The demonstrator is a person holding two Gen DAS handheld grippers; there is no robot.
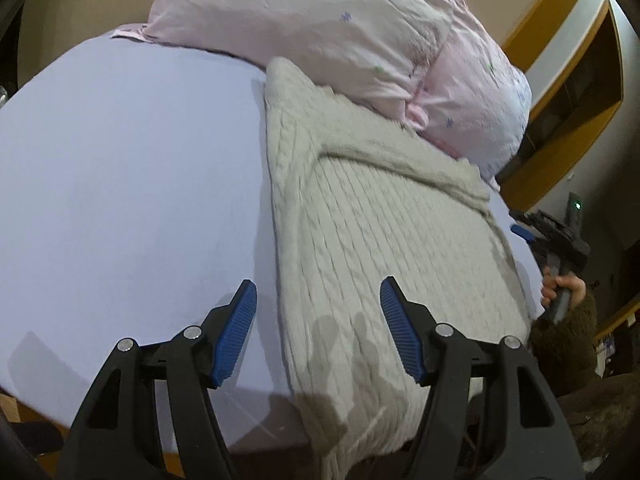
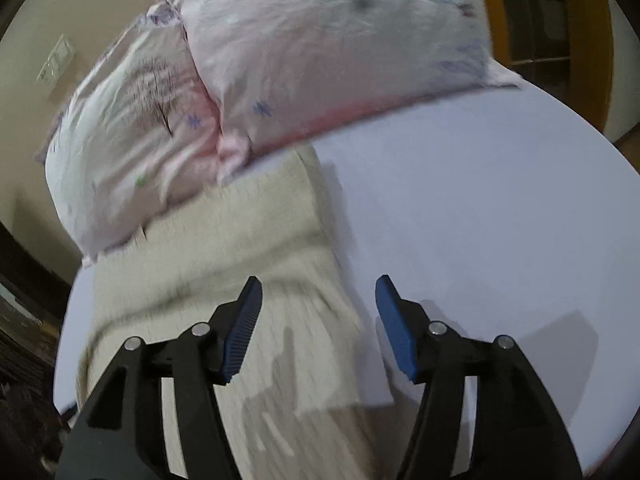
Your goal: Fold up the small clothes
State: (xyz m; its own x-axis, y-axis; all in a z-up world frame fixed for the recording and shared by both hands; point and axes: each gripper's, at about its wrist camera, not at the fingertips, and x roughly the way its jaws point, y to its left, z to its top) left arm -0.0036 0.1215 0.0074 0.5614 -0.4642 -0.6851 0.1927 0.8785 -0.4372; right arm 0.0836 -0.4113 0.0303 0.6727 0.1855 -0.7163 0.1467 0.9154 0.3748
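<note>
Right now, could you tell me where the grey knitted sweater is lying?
The grey knitted sweater lies on the lilac bed sheet, its far end touching the pink pillows. In the left wrist view it fills the centre-right; the open left gripper hangs above its near left edge.

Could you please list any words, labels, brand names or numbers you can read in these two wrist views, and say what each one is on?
There are none that can be read.
The pillows carry only small flower and branch prints, no lettering.
The knitted sweater shows no tag or label.
The sheet is plain.
The left gripper and right gripper bear no visible markings.
The wall plate in the right wrist view is too blurred to tell.
</note>
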